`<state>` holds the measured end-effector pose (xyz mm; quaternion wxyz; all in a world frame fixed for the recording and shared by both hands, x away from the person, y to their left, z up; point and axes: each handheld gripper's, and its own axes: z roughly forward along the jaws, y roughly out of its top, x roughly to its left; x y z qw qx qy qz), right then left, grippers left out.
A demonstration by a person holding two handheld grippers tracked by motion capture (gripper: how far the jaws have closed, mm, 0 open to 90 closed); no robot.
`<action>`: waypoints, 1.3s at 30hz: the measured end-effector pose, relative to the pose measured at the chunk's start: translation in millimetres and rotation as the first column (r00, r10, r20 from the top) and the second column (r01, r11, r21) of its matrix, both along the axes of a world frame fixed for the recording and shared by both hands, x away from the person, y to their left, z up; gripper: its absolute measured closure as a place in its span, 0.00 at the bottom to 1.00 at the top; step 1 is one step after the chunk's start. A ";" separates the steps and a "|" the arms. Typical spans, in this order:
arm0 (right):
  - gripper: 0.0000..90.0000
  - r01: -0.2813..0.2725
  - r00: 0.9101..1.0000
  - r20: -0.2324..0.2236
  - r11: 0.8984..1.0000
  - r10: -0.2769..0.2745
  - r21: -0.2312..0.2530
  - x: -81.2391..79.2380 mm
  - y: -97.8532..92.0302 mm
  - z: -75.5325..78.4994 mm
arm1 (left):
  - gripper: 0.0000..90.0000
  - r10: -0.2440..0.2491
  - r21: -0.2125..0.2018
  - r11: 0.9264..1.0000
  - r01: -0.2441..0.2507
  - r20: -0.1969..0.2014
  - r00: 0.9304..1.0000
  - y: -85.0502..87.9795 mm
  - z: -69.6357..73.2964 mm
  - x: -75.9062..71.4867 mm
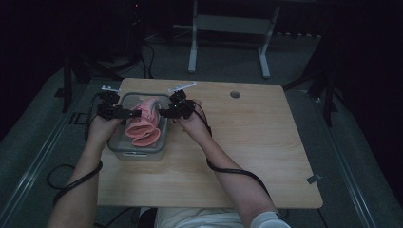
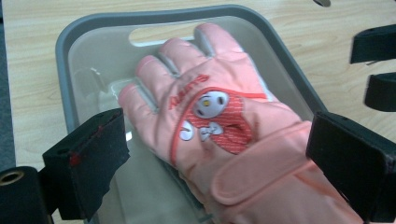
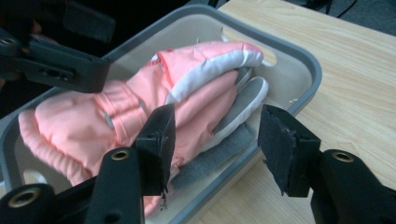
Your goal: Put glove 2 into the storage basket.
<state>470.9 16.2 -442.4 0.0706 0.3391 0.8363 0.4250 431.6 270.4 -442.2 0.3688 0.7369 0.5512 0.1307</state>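
The pink glove [image 2: 219, 121] is seen lying inside the grey-rimmed bin [image 1: 164, 137] on the surface [image 1: 247, 142], so placement is judged done. The left gripper [image 2: 219, 158] is held with fingers spread wide around the glove, not pressing it; the right gripper [image 3: 215, 140] is likewise open over the bin's rim. Only withdrawal appears left.

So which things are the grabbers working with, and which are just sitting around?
In the job:
- pink padded winter gloves
- clear plastic tub with grey rim
- left gripper, open
- right gripper, open

Just there:
- light wooden table
- white metal stand legs
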 end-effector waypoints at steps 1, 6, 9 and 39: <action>0.51 -0.008 1.000 -0.003 1.000 0.008 0.001 -0.2 -0.8 -0.1 | 0.06 -0.004 0.003 1.000 0.004 0.007 1.000 -1.6 2.2 -1.4; 0.35 -0.038 0.999 -0.019 0.999 0.038 0.006 -0.3 -6.9 -0.1 | 0.06 -0.040 0.007 0.999 0.040 0.052 0.998 -11.7 13.2 -9.6; 0.29 -0.046 0.999 -0.016 0.999 0.046 0.024 -0.7 -13.4 0.3 | 0.06 -0.068 0.013 0.998 0.067 0.075 0.995 -19.6 17.7 -14.3; 0.20 -0.019 0.995 0.097 0.999 0.022 -0.027 -30.0 -112.3 -2.7 | 0.06 -0.409 0.045 0.912 0.408 0.188 0.893 -138.8 30.0 -64.4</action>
